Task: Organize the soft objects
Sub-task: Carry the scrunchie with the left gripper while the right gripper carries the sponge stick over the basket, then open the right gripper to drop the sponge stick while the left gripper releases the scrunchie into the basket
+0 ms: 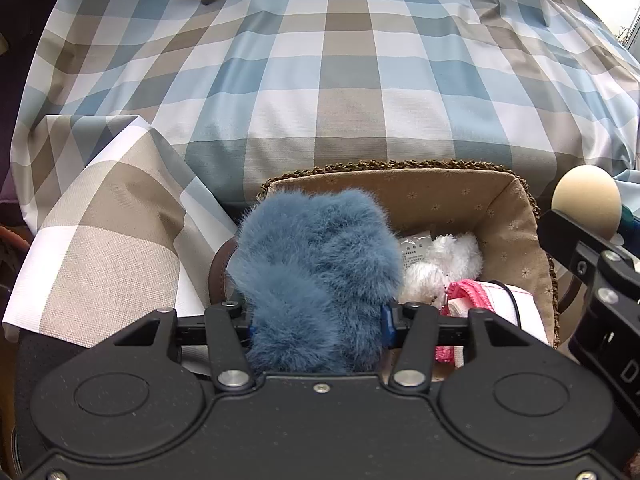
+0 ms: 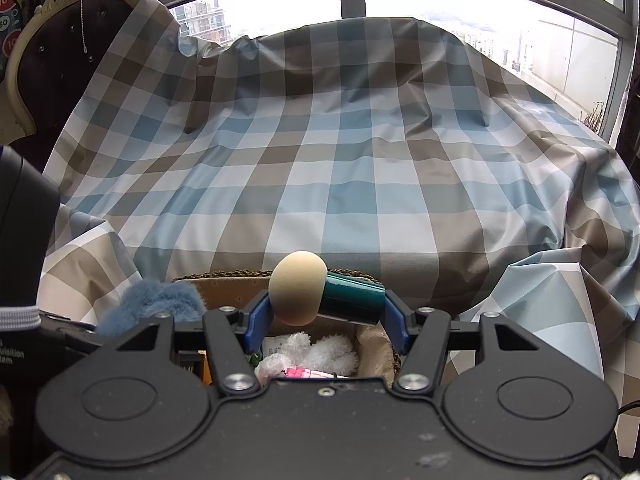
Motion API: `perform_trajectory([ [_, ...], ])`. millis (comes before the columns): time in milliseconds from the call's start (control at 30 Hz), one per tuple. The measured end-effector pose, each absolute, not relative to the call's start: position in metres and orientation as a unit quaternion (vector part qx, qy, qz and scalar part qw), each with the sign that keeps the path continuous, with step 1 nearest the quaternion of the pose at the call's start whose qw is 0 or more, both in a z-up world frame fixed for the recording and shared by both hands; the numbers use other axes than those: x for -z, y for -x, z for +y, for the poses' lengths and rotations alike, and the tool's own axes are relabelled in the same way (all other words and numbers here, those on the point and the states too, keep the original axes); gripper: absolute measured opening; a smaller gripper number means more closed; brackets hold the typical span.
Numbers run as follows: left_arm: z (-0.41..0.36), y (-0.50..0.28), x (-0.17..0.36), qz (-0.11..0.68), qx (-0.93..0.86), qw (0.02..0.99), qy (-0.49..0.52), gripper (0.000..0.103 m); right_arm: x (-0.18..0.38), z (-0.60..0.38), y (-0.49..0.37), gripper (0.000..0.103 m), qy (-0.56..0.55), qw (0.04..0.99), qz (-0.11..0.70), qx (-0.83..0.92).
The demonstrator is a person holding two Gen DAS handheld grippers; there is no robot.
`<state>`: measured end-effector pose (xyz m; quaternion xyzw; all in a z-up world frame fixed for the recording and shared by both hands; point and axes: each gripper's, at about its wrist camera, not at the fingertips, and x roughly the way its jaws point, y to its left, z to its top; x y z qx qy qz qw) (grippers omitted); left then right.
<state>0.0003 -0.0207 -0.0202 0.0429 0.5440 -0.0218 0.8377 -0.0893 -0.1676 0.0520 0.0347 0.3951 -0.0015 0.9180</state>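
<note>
Your left gripper point(image 1: 318, 326) has the fluffy blue toy point(image 1: 316, 276) between its jaws, hanging over the basket point(image 1: 516, 216) at 6 o'clock. Your right gripper point(image 2: 326, 320) pinches the beige sponge brush point(image 2: 298, 294) just above it.

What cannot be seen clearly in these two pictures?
- Left view: the blue fluffy thing hides the left claw tips and the near-left part of the basket.
- Right view: the right claw body hides most of the basket's contents.
- Left view: the print on the small white packet is too small.
</note>
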Motion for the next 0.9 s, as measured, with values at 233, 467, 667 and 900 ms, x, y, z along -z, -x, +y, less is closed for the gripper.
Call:
perform_trajectory([
  [233,-0.0202,-0.001,0.0203,0.545,0.022,0.837,-0.044,0.057,-0.0518,-0.1675,0.089,0.058,-0.035,0.918,0.395,0.001],
  [467,-0.0193,-0.0016,0.0199,0.544,0.022,0.838,-0.042,0.058,-0.0513,-0.1679,0.089,0.059,-0.036,0.918,0.396,0.0],
  [667,-0.0182,-0.0016,0.0191,0.544,0.021,0.838,-0.039,0.06,-0.0489,-0.1663,0.0889,0.061,-0.036,0.918,0.395,-0.001],
  [900,-0.018,-0.0014,0.0188,0.544,0.021,0.838,-0.038,0.061,-0.049,-0.1671,0.0887,0.064,-0.04,0.917,0.396,0.002],
])
